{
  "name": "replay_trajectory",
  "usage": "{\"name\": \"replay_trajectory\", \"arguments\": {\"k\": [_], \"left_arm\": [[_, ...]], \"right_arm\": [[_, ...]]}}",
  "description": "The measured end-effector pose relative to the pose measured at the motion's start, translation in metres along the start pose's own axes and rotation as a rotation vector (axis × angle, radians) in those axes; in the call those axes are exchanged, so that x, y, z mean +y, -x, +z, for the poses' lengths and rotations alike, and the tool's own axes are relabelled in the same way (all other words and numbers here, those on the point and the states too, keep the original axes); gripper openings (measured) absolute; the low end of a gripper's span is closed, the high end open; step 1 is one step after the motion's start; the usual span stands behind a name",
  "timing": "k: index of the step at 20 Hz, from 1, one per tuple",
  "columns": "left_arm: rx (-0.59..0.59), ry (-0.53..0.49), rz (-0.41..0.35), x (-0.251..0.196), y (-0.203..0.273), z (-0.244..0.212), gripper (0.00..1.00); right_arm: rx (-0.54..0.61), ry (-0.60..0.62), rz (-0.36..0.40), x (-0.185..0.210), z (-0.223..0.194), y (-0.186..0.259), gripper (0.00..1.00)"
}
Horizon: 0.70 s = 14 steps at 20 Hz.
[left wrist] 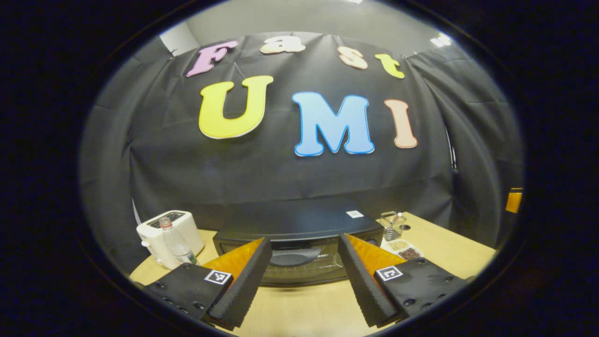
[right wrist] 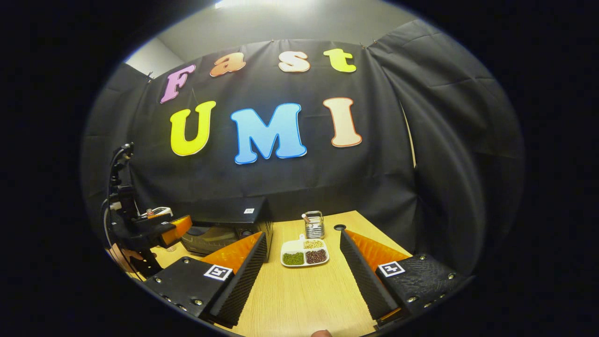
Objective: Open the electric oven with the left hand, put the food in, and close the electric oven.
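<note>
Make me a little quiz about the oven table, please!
1. True or false: the oven door is shut.
2. What stands left of the oven, in the left gripper view? A) white toaster with water bottle in front B) kettle C) pan
3. The left gripper and right gripper are both ____.

Key: 1 true; 2 A; 3 open. The divided food plate waits on the table.

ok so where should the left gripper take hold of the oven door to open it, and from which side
Probably the handle: the curved bar across the upper part of the electric oven door, the one part that stands out from the flat glass. Come straight in from the front. The left hand-held gripper is already open and lined up with the door, its fingers either side of the handle's middle but short of it.
</note>
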<state>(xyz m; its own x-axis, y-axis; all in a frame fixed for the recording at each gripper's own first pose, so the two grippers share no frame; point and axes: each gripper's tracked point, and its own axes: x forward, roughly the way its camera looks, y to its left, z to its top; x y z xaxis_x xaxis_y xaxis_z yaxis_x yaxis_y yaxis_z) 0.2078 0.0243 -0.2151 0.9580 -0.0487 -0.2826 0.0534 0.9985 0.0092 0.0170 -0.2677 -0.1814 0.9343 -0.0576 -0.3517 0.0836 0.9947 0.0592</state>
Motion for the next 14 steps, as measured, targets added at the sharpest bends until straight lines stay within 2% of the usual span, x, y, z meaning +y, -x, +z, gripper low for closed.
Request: {"name": "replay_trajectory", "arguments": {"k": [2, 4, 5, 9, 14], "left_arm": [[-0.038, 0.003, 0.014, -0.009, 0.027, 0.029, 1.0], [-0.072, 0.004, 0.037, -0.014, 0.058, 0.053, 0.91], [-0.087, 0.002, 0.057, -0.016, 0.075, 0.062, 1.0], [-0.12, 0.011, 0.145, -0.012, 0.146, 0.079, 1.0], [-0.134, 0.012, 0.18, 0.002, 0.214, 0.088, 1.0]], "right_arm": [[-0.023, 0.019, 0.023, -0.006, 0.014, 0.01, 0.98], [-0.058, 0.04, 0.043, -0.015, 0.03, 0.023, 0.98], [-0.073, 0.054, 0.054, -0.017, 0.036, 0.029, 0.98], [-0.121, 0.109, 0.099, -0.018, 0.052, 0.048, 0.97], [-0.167, 0.119, 0.152, 0.002, 0.06, 0.077, 0.98]]}}
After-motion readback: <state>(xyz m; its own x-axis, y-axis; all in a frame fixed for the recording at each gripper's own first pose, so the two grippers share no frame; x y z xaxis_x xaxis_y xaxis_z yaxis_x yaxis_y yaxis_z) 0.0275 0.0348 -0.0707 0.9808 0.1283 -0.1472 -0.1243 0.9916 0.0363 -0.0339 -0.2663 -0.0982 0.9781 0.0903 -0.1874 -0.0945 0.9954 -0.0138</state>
